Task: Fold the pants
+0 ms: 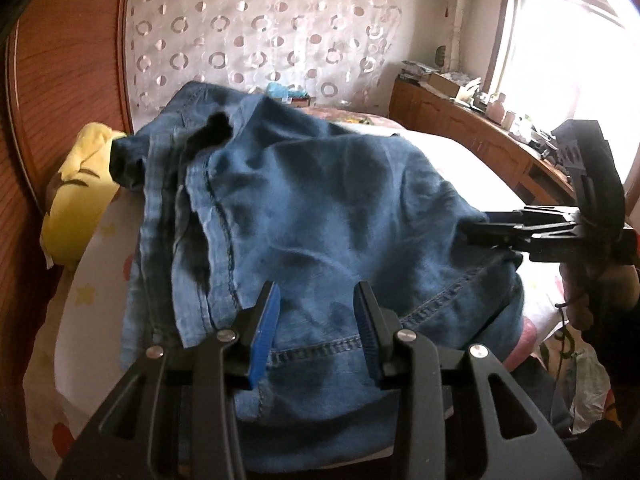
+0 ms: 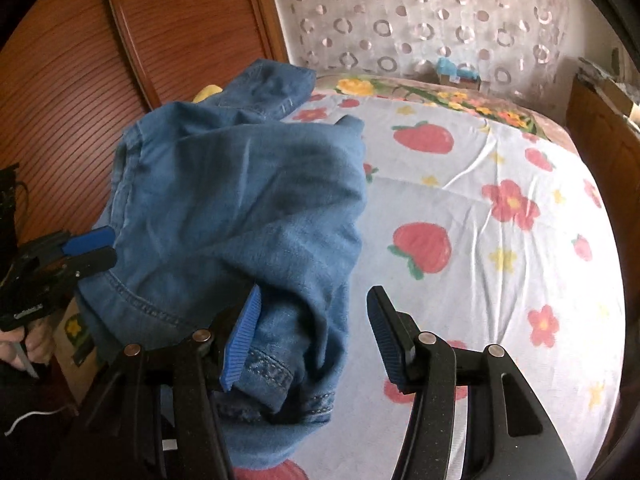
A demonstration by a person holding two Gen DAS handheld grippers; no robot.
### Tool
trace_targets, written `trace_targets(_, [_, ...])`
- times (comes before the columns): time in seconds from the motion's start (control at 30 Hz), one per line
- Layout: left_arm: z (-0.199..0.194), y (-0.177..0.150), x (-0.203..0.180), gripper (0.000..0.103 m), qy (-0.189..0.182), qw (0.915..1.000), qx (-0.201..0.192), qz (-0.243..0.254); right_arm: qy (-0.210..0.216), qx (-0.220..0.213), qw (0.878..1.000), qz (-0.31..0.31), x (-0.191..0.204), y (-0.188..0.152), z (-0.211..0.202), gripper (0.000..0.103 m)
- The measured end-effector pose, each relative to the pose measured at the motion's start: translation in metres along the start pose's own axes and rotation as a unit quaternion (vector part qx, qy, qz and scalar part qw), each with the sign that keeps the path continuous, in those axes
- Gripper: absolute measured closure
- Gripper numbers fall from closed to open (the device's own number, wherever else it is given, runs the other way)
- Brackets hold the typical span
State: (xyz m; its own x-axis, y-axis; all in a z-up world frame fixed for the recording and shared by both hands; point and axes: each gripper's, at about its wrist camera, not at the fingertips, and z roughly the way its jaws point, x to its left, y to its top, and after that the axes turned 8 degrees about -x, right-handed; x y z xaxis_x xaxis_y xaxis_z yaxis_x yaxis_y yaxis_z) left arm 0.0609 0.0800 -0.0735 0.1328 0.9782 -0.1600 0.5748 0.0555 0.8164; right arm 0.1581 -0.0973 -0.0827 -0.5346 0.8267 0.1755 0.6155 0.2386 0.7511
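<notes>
Only my right view shows the strawberry-print bedsheet [image 2: 500, 208] beside the crumpled blue denim pants [image 2: 240, 208], long axis toward the wooden headboard [image 2: 72, 80]. My left claw [image 1: 316, 320] is part open with denim between its pads, grip unclear; my right claw [image 2: 316, 332] gapes about half, clamping nothing.

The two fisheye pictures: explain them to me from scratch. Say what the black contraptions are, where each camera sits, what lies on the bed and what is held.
There is no robot here. A person holds one pair of tongs in each hand, and each pair carries a wide-angle camera that looks along its two fingers. The left wrist view looks along the left tongs, and the right wrist view looks along the right tongs. Each view also catches the other pair at its edge. Blue jeans lie crumpled on a bed sheet printed with strawberries and flowers. Both tongs stand open at the jeans' near edge, and neither visibly pinches the cloth.
</notes>
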Motion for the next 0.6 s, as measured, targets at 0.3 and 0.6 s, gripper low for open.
trace_targets(0.3, [0.004,-0.009,0.006,0.066,-0.001,1.0000,0.003,0.003,0.018,0.008,1.000,0.000,-0.009,0.023,0.032,0.047])
trace_targets(0.6, [0.003,-0.012,0.005,0.066,-0.001,1.0000,0.001,0.004,0.033,-0.030,0.999,0.023,-0.019,0.039,0.020,0.039])
